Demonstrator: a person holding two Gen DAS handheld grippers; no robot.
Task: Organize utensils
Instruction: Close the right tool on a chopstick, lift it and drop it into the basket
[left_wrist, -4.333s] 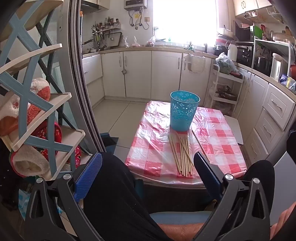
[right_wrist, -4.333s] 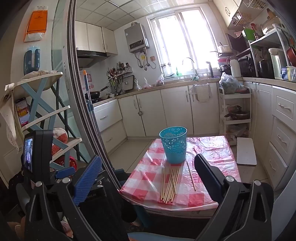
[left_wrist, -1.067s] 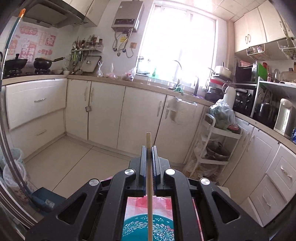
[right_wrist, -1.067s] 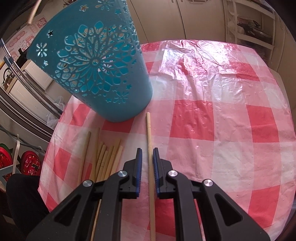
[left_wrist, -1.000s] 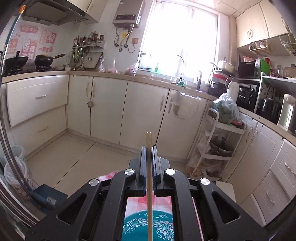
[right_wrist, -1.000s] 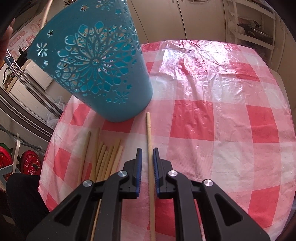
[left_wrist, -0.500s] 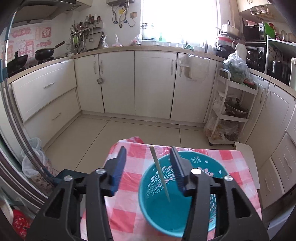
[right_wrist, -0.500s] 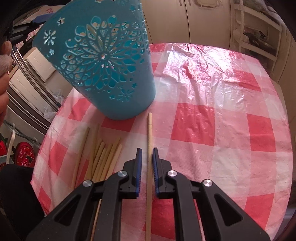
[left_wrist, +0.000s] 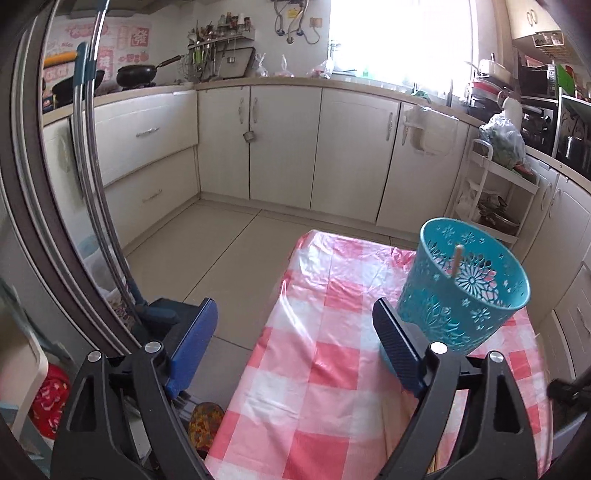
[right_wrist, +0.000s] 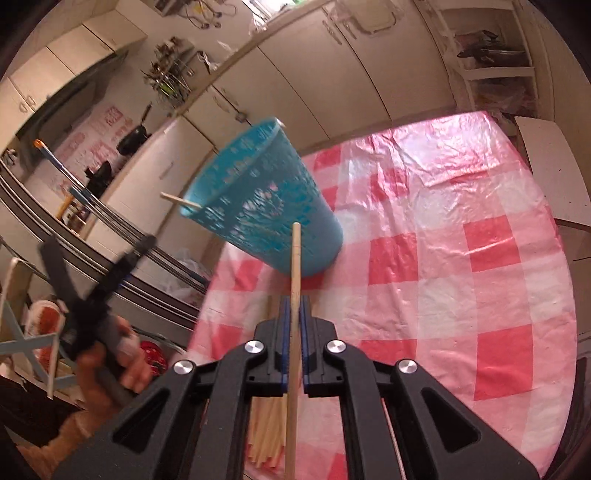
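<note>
A teal openwork basket (left_wrist: 465, 295) stands on the red-and-white checked tablecloth (left_wrist: 314, 369), and one wooden chopstick (left_wrist: 457, 260) leans inside it. My left gripper (left_wrist: 295, 332) hovers to the basket's left over the table's near corner. Its jaws are opening, with nothing between them. My right gripper (right_wrist: 294, 306) is shut on a chopstick (right_wrist: 294, 258), held above the cloth and pointing at the basket (right_wrist: 266, 199). Several more chopsticks (right_wrist: 266, 439) lie on the cloth under that gripper.
A person's hand (right_wrist: 107, 369) holds the left gripper at the left edge of the right wrist view. Beyond the table lie tiled floor (left_wrist: 221, 251) and cream cabinets (left_wrist: 288, 147). A shelf cart (left_wrist: 495, 199) stands at the back right, a sliding door frame (left_wrist: 92, 221) at the left.
The left gripper let its chopstick drop into the basket, opened wide and drew back down to the basket's left. The right gripper shut on a chopstick and lifted it off the cloth.
</note>
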